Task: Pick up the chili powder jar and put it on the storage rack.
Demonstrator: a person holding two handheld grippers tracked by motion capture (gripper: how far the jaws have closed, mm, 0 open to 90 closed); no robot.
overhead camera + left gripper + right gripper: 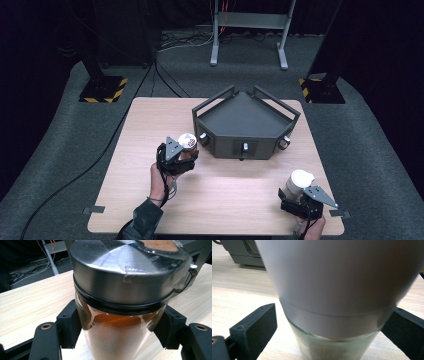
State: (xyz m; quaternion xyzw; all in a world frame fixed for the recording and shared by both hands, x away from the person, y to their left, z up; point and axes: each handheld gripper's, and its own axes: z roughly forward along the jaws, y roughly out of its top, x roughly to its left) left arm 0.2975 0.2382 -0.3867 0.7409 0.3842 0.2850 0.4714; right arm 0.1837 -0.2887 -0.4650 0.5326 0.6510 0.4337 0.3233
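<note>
The spice jar (117, 322) sits between the left gripper (176, 159)'s jaws, its clear glass wall pressed on both sides by the black pads: the jaws are closed on it. Reddish-brown powder fills the glass to just above the pads, with a darker band at its top edge. Above the jaws rises a round brushed-metal lid over a black ring; a clear flap with wrinkled tape lies across the lid's far side. The jar's base is cut off below the jaws, so whether it rests on the desk (30, 305) is hard to tell.

The white-capped jar (337, 290) stands between the right gripper (304, 200)'s jaws. Its broad, smooth matt white cap flares upward and is cut off at the top; below it comes a short stretch of greenish glass with a pale grainy filling, blurred by closeness. The pad to the left of the glass stands clear with a strip of desk showing between; the one on the right is half hidden behind the cap, and its contact cannot be made out, so I cannot tell whether these jaws grip.

Beyond both pairs of jaws lies the pale wood-grain desk, and farther off a dark grey angular tray (246, 122) with raised rails and small knobs along its front
</note>
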